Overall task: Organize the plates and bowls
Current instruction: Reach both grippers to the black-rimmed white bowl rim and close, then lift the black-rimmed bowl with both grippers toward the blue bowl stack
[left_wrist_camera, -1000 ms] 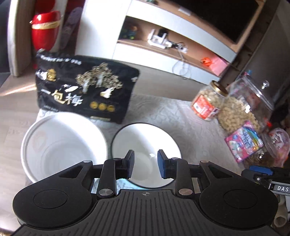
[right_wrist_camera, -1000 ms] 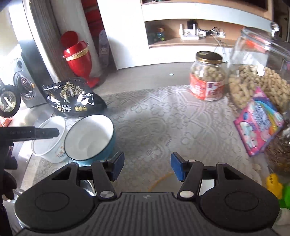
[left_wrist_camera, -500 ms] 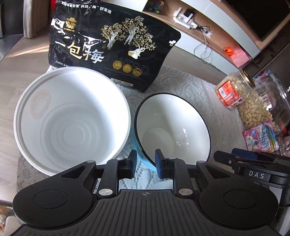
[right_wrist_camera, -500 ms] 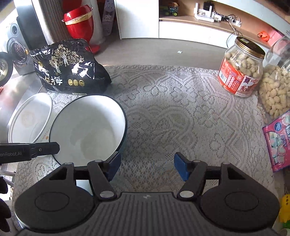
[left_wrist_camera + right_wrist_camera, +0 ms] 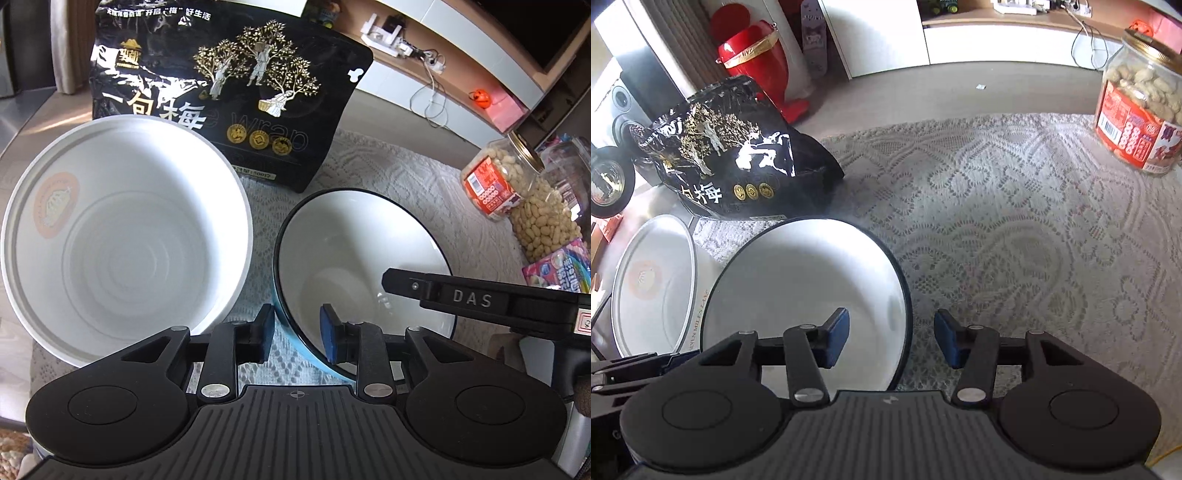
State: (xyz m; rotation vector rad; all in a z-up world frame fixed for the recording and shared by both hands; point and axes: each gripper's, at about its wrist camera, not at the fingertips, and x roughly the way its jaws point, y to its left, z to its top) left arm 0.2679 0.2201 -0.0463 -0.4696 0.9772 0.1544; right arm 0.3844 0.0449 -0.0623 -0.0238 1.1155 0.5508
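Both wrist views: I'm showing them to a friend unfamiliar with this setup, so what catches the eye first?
Two bowls side by side on the lace cloth: a big white bowl on the left and a blue bowl with a dark rim beside it. Both grippers straddle the blue bowl's rim, and a glossy black bag stands behind them.

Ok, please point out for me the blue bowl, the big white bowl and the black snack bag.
blue bowl point(image 5: 354, 240): left wrist view, on its white inner wall.
big white bowl point(image 5: 122, 236): left wrist view, on its inner wall.
black snack bag point(image 5: 738, 155): right wrist view, on its printed front.
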